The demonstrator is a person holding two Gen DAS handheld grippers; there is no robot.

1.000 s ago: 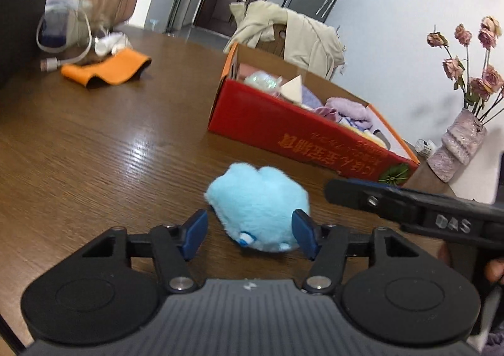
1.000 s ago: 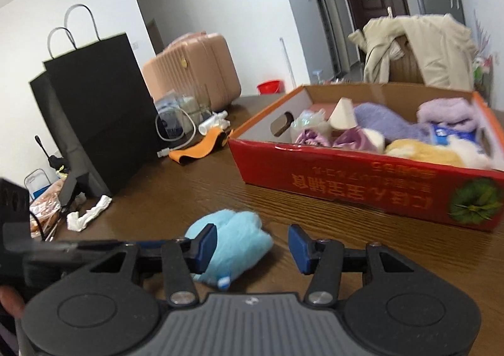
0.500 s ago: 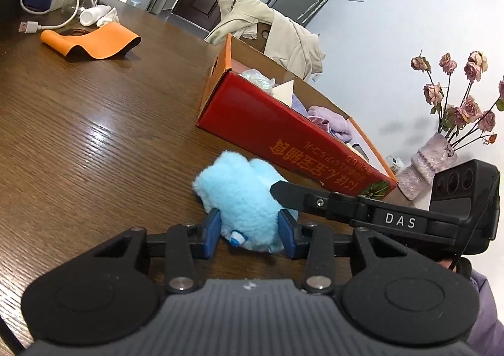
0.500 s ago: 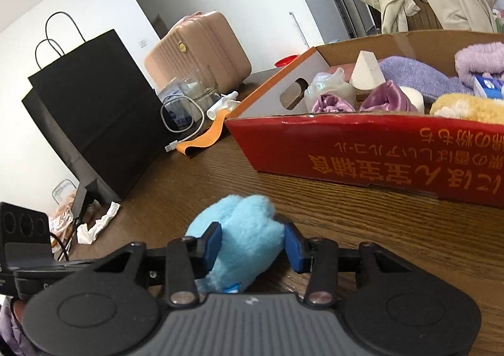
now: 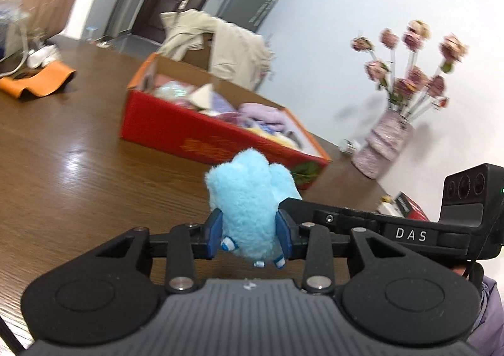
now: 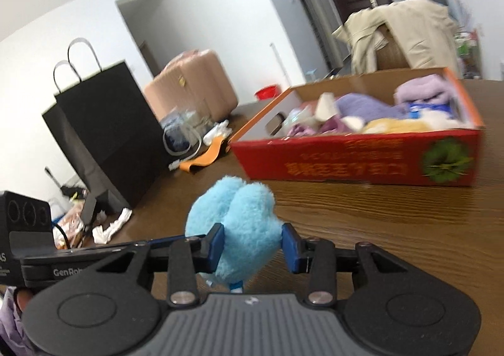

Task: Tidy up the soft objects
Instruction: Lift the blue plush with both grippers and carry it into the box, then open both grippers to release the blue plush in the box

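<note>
Between both claws' blue pads (image 5: 216, 231), blue plush (image 5: 250, 198) (pinched), red box (image 5: 201, 135) beyond

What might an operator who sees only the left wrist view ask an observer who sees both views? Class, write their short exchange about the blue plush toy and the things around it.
Operator: My left gripper pinches the blue plush toy. Is the right gripper on it too?
Observer: Yes. The right gripper has the toy between its blue pads, which dent the fur as its jaws are closing.
Operator: What lies further left than the orange strap?
Observer: A tall black paper bag with looped handles stands upright there, outside your frame.
</note>
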